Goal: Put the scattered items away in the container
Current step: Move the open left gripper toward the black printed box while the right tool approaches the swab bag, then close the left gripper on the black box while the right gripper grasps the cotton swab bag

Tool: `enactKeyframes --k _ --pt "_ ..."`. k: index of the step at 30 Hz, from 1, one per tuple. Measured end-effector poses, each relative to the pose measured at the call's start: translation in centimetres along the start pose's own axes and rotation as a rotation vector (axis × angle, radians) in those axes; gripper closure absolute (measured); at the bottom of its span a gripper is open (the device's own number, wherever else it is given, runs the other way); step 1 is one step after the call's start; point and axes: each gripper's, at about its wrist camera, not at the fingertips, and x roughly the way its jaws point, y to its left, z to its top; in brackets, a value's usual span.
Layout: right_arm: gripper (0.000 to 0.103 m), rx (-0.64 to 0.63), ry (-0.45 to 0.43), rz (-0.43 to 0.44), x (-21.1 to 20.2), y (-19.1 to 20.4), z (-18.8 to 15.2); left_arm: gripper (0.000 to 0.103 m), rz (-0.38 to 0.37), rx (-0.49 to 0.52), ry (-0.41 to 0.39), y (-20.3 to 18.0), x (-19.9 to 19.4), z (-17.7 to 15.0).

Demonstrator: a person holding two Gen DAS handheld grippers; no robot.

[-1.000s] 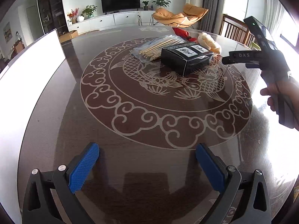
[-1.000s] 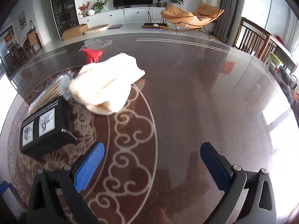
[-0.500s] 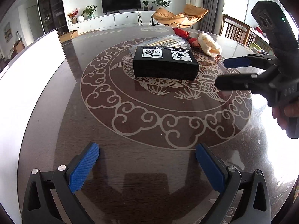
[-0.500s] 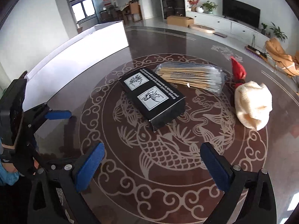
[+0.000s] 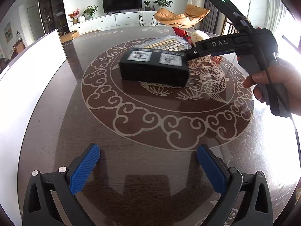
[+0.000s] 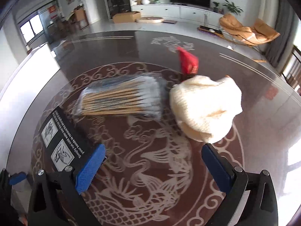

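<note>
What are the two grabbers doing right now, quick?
Left gripper: open, holding nothing.
Right gripper: open, holding nothing, left finger beside the black box.

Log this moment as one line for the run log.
left tongs: open, empty | right tongs: open, beside black box | swab pack, cream cloth, red packet: on table

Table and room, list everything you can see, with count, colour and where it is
black box: one, black with white labels, table centre
swab packet: one, clear, tan sticks, behind the box
knit cloth: one, cream, right of the packet
red packet: one, red, behind the cloth
container: one, white, table's left edge
table: one, dark brown, pale fish pattern
television: one, black, far wall
left gripper: blue pads, open, over bare table
right gripper: blue pads, open, left finger against the box
</note>
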Motion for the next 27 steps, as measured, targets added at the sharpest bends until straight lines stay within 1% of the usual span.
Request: enactKeyframes --k 1,2,3,4,5,7,9,13,14,16,19,22,25,27 --pt "0.001 -0.053 0.02 0.078 -0.1 1.2 -0.4 0.0 0.0 0.0 0.0 0.0 0.0 0.0" --pt "0.001 -0.109 0.035 0.132 -0.4 2.5 -0.9 0.0 0.0 0.0 0.001 0.0 0.0 0.0" --pt "0.001 -0.16 0.033 0.138 -0.9 3.5 -1.9 0.0 0.0 0.0 0.001 0.0 0.0 0.0" --pt "0.001 -0.182 0.024 0.117 -1.5 4.0 -2.7 0.0 0.0 0.0 0.001 0.0 0.0 0.0" --pt "0.001 -0.167 0.014 0.1 -2.2 4.2 -3.7 0.0 -0.002 -0.001 0.001 0.1 0.0 0.0" --pt "0.001 -0.08 -0.002 0.063 -3.5 3.4 -5.9 0.0 -0.007 -0.004 0.0 0.2 -0.1 0.0" --pt "0.001 -0.03 -0.018 0.013 -4.7 2.7 -8.3 0.0 -0.006 -0.016 0.002 0.4 -0.1 0.3" --pt "0.001 -0.069 -0.019 -0.11 -5.9 2.6 -12.1 0.0 0.013 -0.069 0.024 0.8 0.9 2.3" --pt "0.001 -0.057 -0.037 -0.11 -6.2 2.5 -12.8 0.0 0.015 -0.087 0.032 0.9 1.4 3.0" --pt "0.001 -0.015 -0.05 -0.103 -6.4 2.1 -13.2 0.0 0.029 -0.119 0.05 1.1 2.6 4.5" --pt "0.0 0.011 -0.065 -0.125 -6.3 2.0 -13.3 0.0 0.092 -0.124 0.086 0.8 4.8 7.1" --pt "0.0 0.017 -0.065 -0.126 -6.3 2.1 -13.3 0.0 0.109 -0.155 0.104 1.2 6.1 9.0" --pt "0.0 0.018 -0.065 -0.126 -6.2 2.4 -13.4 0.0 0.135 -0.197 0.109 1.5 6.9 10.2" --pt "0.0 0.018 -0.065 -0.126 -6.2 2.4 -13.4 0.0 0.155 -0.223 0.106 1.3 7.0 10.2"
